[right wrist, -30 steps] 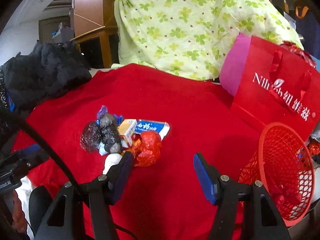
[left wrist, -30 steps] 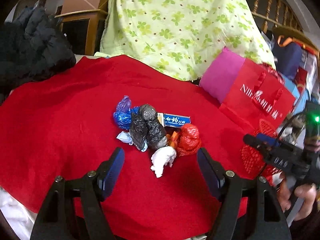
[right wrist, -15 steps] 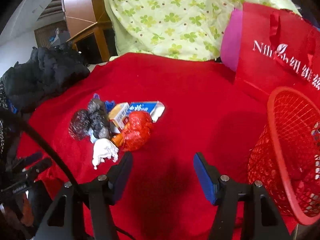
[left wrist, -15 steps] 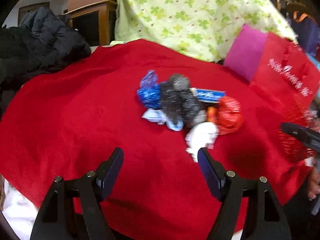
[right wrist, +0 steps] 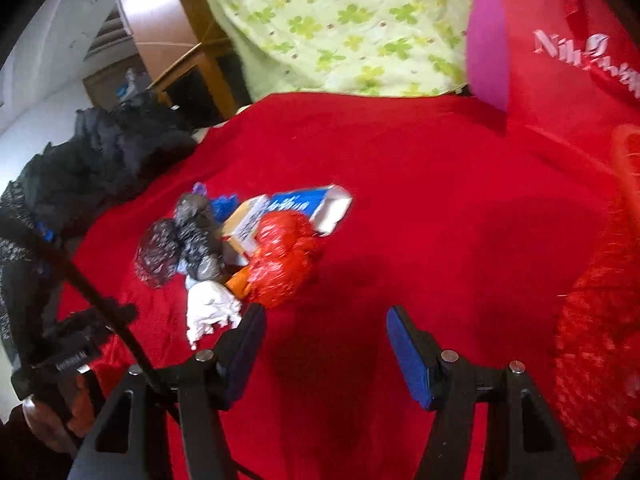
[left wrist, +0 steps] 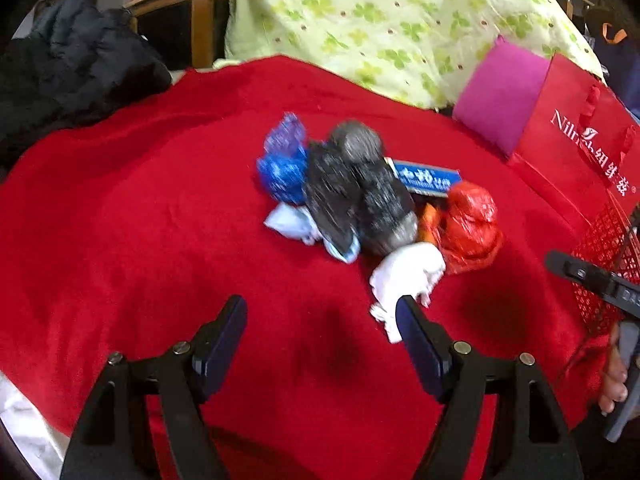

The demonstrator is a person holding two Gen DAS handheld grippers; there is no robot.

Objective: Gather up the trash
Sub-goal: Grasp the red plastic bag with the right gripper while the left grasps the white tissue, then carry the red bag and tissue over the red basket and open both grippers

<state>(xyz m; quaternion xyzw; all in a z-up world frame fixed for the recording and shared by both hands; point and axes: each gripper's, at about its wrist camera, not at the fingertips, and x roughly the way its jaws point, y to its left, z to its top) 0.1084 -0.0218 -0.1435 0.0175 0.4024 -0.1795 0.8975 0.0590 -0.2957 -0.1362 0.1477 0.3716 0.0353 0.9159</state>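
Note:
A pile of trash lies on the red cloth [left wrist: 120,240]: a blue plastic wad [left wrist: 282,166], two black plastic wads [left wrist: 360,192], a blue box [left wrist: 426,178], a red plastic wad [left wrist: 468,224] and a white crumpled tissue [left wrist: 406,280]. My left gripper [left wrist: 320,320] is open and empty, just in front of the pile, its right finger beside the tissue. My right gripper [right wrist: 324,336] is open and empty, just right of the red wad [right wrist: 282,264] and the tissue [right wrist: 208,308]. A red mesh basket [right wrist: 600,320] stands at the right.
A red paper bag [left wrist: 576,152] and a pink cushion [left wrist: 502,92] stand at the back right. A green flowered sheet [left wrist: 380,20] covers furniture behind. A black jacket [left wrist: 72,68] lies at the left edge of the cloth.
Both grippers have moved forward and closer to the pile. The left one has shifted left, so the pile now sits to its right. The basket has slid to the right edge of the right view.

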